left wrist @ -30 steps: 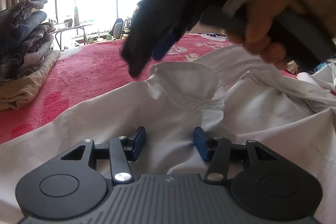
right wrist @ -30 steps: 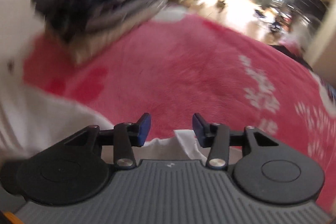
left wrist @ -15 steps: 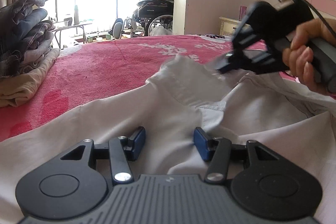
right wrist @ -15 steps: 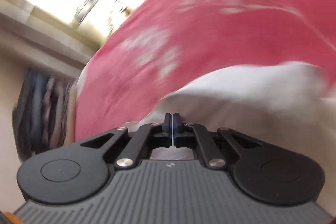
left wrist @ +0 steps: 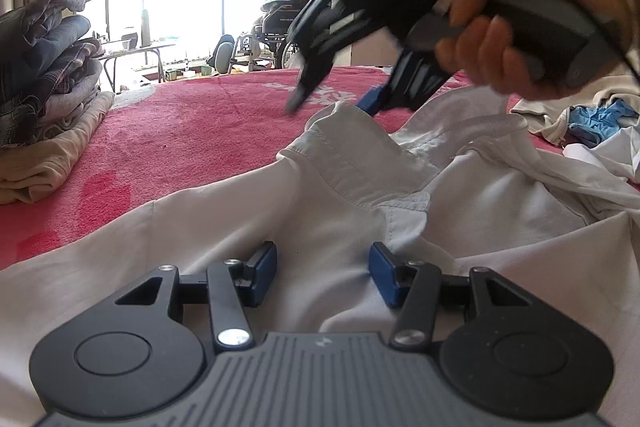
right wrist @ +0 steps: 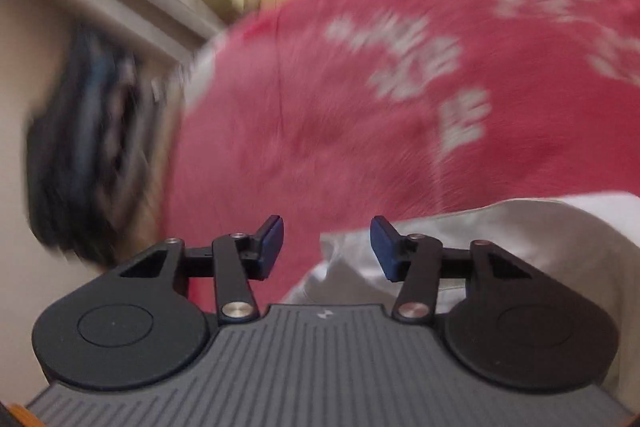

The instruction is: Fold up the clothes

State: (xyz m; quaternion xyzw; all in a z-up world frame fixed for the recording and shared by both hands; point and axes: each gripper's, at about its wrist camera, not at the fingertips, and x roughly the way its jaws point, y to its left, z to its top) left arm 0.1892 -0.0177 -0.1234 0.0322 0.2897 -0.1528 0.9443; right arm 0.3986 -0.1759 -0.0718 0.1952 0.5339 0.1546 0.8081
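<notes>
A white shirt [left wrist: 224, 227] lies spread on the red blanket [left wrist: 200, 123], its collar [left wrist: 352, 155] pointing away. My left gripper [left wrist: 323, 273] rests open on the shirt's back just below the collar, pads apart with flat cloth beneath them. A hand [left wrist: 500, 39] holds my right gripper [left wrist: 332, 103] tilted down just above the collar's far edge. Its jaws are opening. In the blurred right wrist view the right gripper [right wrist: 327, 247] has its pads apart over the edge of the shirt [right wrist: 500, 227], and neither pad presses on the cloth.
A stack of folded clothes [left wrist: 48, 67] stands at the left on the blanket, seen as a dark blur [right wrist: 80, 147] in the right wrist view. Loose white and blue garments [left wrist: 592, 123] lie at the right. Beyond the bed are a window and a wheelchair.
The right gripper was shut at the collar's right side half a second ago. It has since swung left above the collar, rolled, and its jaws have come apart. The left gripper stayed put.
</notes>
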